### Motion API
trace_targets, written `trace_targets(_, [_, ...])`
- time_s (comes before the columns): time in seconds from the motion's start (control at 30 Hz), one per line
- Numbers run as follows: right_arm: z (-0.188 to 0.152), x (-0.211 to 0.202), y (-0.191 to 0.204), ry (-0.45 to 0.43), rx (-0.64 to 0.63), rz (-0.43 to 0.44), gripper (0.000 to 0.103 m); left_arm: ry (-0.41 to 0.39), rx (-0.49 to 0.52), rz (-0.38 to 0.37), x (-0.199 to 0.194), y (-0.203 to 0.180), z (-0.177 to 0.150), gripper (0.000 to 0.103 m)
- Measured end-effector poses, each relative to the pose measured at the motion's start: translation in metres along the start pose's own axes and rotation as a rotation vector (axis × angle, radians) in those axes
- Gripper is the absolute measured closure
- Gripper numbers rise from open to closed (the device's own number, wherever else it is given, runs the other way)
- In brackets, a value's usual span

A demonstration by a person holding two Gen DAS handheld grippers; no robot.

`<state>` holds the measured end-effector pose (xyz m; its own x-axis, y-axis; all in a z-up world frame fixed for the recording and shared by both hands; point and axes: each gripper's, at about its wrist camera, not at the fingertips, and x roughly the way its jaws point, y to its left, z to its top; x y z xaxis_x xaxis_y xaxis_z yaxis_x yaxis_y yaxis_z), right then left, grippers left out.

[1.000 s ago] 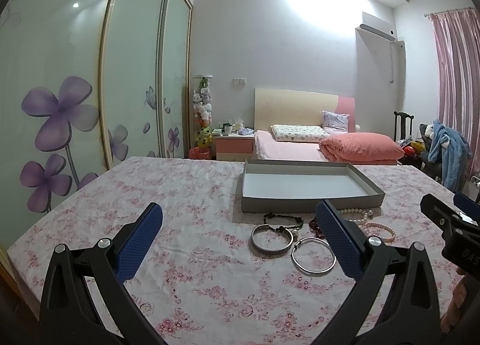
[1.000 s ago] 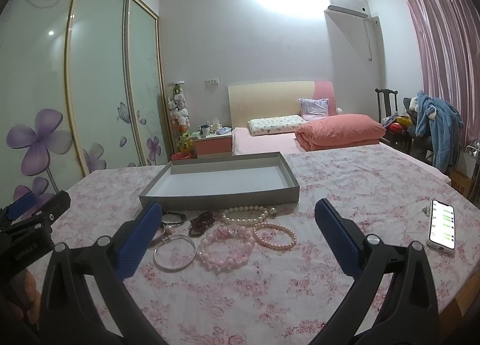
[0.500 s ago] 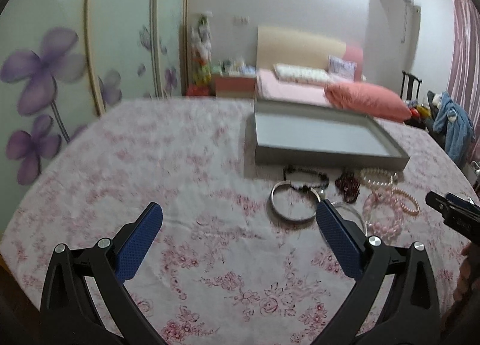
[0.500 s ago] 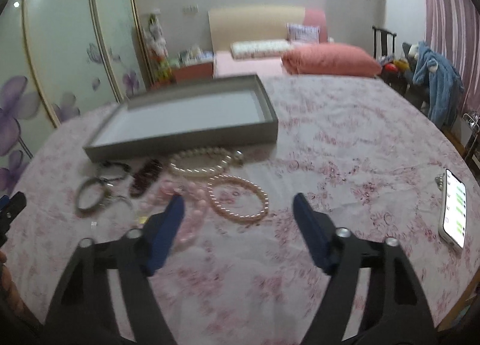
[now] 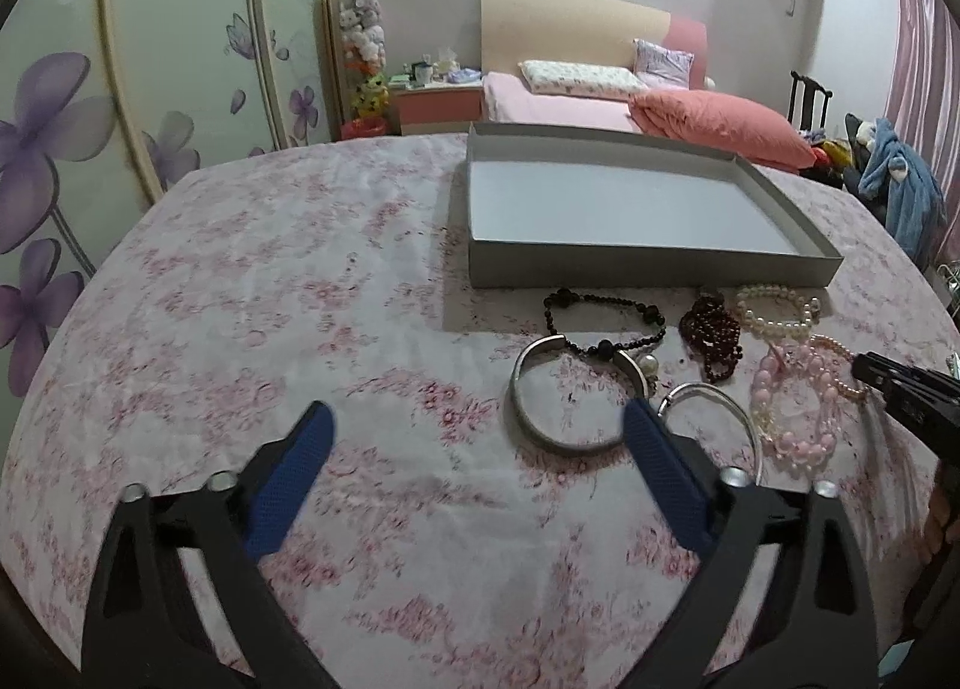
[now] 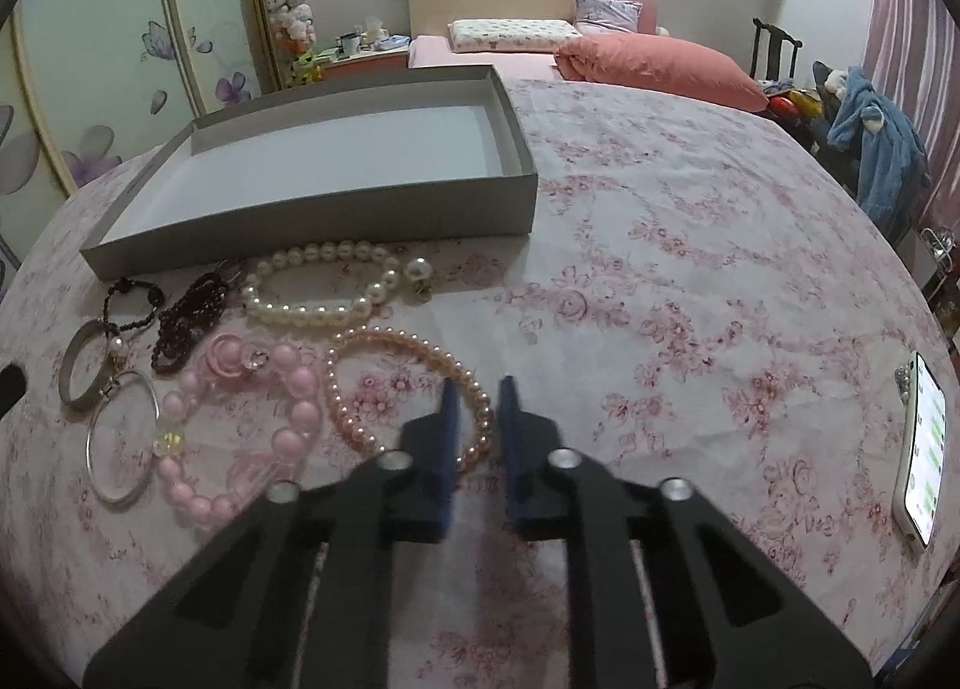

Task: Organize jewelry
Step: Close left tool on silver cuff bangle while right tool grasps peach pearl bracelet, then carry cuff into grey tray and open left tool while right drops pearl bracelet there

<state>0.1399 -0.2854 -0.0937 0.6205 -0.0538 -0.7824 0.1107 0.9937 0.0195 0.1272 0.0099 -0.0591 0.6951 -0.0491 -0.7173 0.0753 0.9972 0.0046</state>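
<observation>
A grey shallow tray (image 5: 654, 266) (image 6: 312, 221) sits on the floral tablecloth with nothing in it. In front of it lie several bracelets: a silver bangle (image 5: 543, 425) (image 6: 75, 371), a thin silver hoop (image 6: 120, 443), black beads (image 5: 606, 323), dark red beads (image 5: 714, 335), white pearls (image 6: 324, 284), chunky pink beads (image 6: 240, 425) and a peach pearl bracelet (image 6: 414, 395). My left gripper (image 5: 477, 437) is open above the cloth, left of the bangle. My right gripper (image 6: 477, 401) has its jaws nearly closed around the near right side of the peach pearl bracelet.
A lit phone (image 6: 921, 449) lies near the table's right edge. A bed with an orange duvet (image 5: 714, 128) stands behind the table, a wardrobe with flower panels (image 5: 60, 119) to the left, a chair with blue clothes (image 6: 876, 143) to the right.
Both grippers tilted down toward the table and moved closer to the jewelry. The right gripper's jaws narrowed from wide open to nearly closed over the peach pearl bracelet.
</observation>
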Motion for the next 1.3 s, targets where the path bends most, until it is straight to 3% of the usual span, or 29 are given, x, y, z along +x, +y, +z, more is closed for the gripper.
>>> trace_targets(0.1, [0.0,-0.002,0.0,0.0,-0.001,0.004,0.096,0.037,-0.001,-0.007,0.013,-0.003,0.005,0.02])
trace_targets(0.7, [0.003,-0.004,-0.005,-0.002,0.016,0.034,0.096,0.117,0.113,-0.04,0.025,-0.021,-0.007,0.013])
trace_targets(1.07, [0.004,-0.002,-0.007,-0.003,0.022,0.042,0.096,0.131,0.116,-0.043,0.047,-0.034,0.012,0.014])
trace_targets(1.17, [0.004,-0.002,-0.007,-0.004,0.022,0.041,0.096,0.128,0.097,-0.062,0.049,-0.033,0.013,0.02])
trace_targets(1.23, [0.004,-0.002,-0.007,-0.004,0.022,0.041,0.096,0.116,0.101,-0.061,0.048,-0.033,0.014,0.035])
trace_targets(1.3, [0.003,-0.002,-0.007,-0.005,0.021,0.043,0.096,0.116,0.096,-0.06,0.046,-0.03,0.012,0.035])
